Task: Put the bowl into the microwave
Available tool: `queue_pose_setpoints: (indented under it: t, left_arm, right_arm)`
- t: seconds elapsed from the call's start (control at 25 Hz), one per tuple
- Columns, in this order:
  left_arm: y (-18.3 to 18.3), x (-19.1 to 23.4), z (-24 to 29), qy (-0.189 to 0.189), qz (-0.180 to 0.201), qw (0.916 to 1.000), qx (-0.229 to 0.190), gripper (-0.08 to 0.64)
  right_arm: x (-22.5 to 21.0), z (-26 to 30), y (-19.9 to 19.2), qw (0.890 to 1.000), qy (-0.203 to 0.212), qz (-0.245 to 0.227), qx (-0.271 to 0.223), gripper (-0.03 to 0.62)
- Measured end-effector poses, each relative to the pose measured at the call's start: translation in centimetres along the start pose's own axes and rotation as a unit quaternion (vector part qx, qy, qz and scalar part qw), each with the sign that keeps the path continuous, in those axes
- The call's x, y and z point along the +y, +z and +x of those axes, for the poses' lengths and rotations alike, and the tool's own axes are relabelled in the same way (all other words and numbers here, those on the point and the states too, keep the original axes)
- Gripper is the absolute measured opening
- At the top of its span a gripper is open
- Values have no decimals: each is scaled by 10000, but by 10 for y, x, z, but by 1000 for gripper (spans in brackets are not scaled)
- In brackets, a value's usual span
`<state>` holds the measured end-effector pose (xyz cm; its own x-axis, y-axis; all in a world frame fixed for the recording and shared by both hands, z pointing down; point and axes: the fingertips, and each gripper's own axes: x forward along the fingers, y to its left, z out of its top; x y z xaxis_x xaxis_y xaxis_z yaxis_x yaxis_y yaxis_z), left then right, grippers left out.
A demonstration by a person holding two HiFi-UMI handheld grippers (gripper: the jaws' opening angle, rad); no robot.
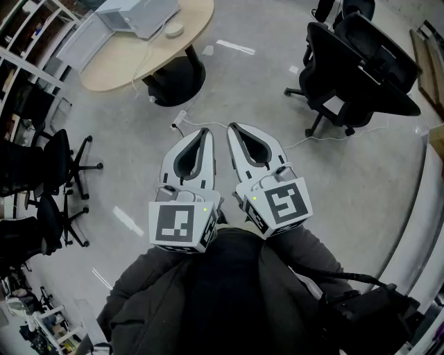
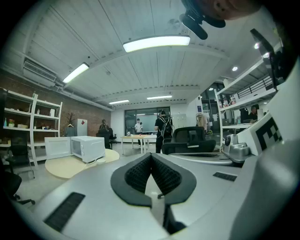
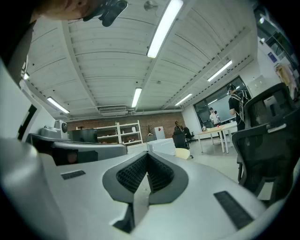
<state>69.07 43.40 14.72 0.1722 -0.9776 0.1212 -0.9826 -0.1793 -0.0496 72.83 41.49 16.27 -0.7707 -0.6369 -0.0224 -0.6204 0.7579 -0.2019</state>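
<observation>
A white microwave (image 1: pixel 135 14) stands on a round beige table (image 1: pixel 118 59) at the far top left of the head view, with a small pale round bowl (image 1: pixel 173 29) beside it. The left gripper view shows the microwave (image 2: pixel 87 148) far off, its door swung open to the left. My left gripper (image 1: pixel 205 132) and right gripper (image 1: pixel 233 127) hover side by side over the concrete floor, well short of the table. Both are shut with nothing between the jaws, as seen at the left gripper (image 2: pixel 151 154) and the right gripper (image 3: pixel 147 153).
Black office chairs stand at the right (image 1: pixel 354 62) and the left (image 1: pixel 55 166). A white cable and plug (image 1: pixel 179 119) lie on the floor ahead of the grippers. Shelving (image 1: pixel 28 41) lines the far left. Far off, people (image 2: pixel 162 131) stand by a long table (image 2: pixel 136 138).
</observation>
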Motion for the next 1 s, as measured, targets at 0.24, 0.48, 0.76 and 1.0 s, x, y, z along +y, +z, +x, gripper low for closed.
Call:
queue_pose_setpoints:
  t: [0.24,0.48,0.76,1.0]
  left_arm:
    - [-5,-13,8,-12,-21,10000,82,9]
    - [-7,-2,21,34,-96,9999,106,9]
    - [-22,44,54,232,-415,9988,114,9]
    - [-21,113,102,284,-576,9979,38,9]
  right_arm:
    - [-15,-7,-2,9999,-24,103,12,6]
    - [-44,-7,1,9985,-267,434,-190,8]
    - [-77,32,-15,9972,-516,536,51,8]
    - [-75,117,-24,9980,-329,447,318,8]
